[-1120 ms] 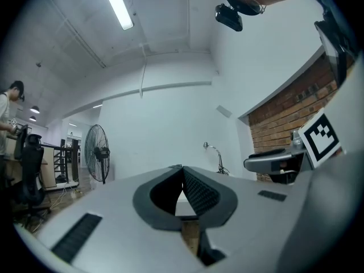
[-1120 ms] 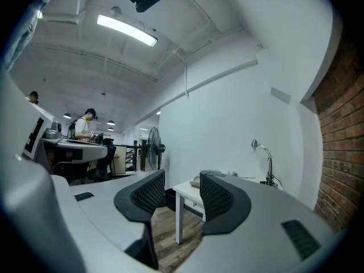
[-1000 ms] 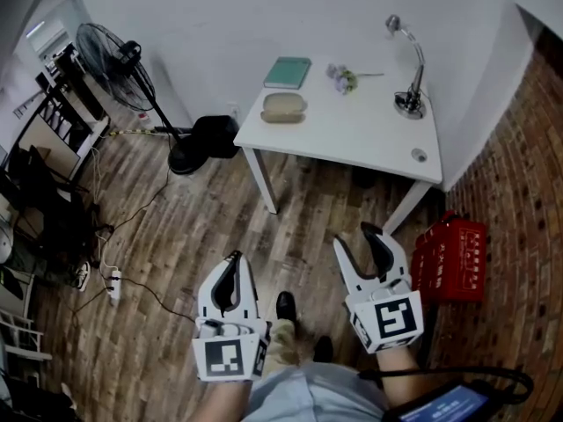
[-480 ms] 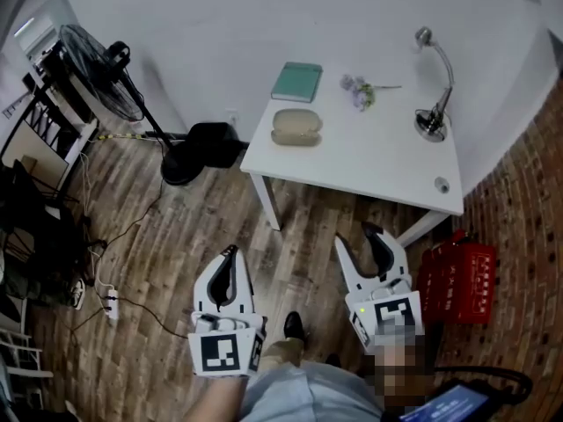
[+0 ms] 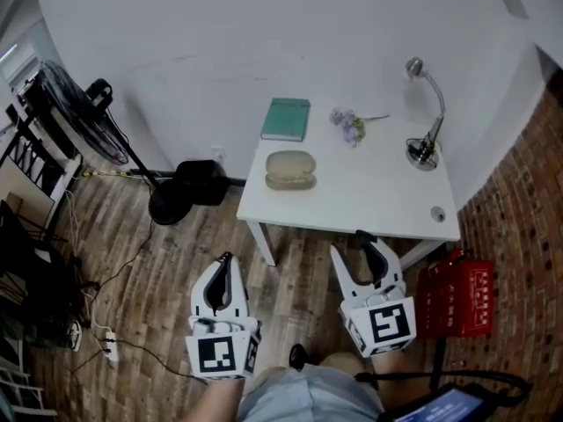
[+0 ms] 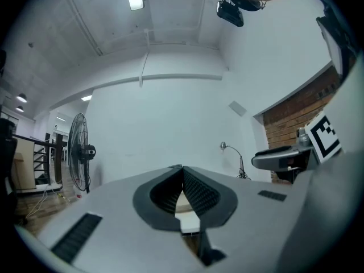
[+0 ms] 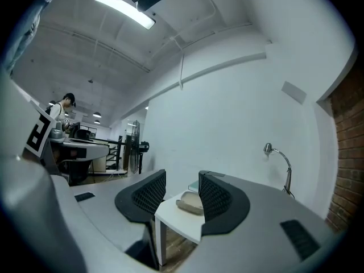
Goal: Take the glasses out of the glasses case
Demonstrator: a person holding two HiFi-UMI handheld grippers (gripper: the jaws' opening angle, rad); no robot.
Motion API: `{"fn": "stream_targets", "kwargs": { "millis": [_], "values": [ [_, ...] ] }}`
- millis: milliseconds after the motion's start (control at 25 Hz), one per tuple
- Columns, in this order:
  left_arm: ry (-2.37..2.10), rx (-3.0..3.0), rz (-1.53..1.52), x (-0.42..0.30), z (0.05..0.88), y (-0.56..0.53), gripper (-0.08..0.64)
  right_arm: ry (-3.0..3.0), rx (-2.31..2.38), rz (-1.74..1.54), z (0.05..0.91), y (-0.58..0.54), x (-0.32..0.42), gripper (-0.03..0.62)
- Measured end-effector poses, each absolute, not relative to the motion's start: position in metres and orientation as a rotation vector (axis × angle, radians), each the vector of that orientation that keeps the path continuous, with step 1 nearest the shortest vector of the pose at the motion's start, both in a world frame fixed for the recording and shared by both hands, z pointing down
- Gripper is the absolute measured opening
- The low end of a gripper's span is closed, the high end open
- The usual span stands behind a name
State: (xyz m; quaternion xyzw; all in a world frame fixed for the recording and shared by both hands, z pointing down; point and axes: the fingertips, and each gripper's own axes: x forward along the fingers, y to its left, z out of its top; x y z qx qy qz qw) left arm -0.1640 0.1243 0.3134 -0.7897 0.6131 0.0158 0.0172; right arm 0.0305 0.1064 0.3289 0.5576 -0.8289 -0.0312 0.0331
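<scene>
Left hand-held gripper (image 5: 225,260) clenched, empty, right hand-held gripper (image 5: 353,246) released, jaws just narrowing slightly, nothing between, both short of bench (image 5: 369,196), glasses case (image 5: 290,170) shut on bench, contents hidden, red crate (image 5: 459,290) beside bench

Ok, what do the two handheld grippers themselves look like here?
Both the left gripper and right gripper have white bodies, black ribbed pads and a cube with a black-and-white square marker at the rear. A black cable runs below the right one.
</scene>
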Motion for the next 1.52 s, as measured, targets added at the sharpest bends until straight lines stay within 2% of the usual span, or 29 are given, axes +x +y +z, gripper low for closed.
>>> {"fn": "stream_targets", "kwargs": {
  "millis": [440, 720, 1160, 1520],
  "values": [
    [1.925, -2.517, -0.043, -0.153, 0.346, 0.071, 0.006, -2.532, 1.715, -0.041, 0.347, 0.054, 0.041, 0.195],
    [1.939, -2.507, -0.128, -0.134, 0.358, -0.003, 0.006, -2.552, 1.663, -0.003, 0.366, -0.027, 0.055, 0.195],
    [2.043, -2.364, -0.201, -0.117, 0.337, -0.118, 0.006, -2.703, 1.503, 0.004, 0.357, -0.163, 0.065, 0.192],
    [2.126, -2.227, -0.193, -0.125, 0.306, -0.15, 0.006, -2.825, 1.366, -0.042, 0.33, -0.214, 0.048, 0.189]
  ]
}}
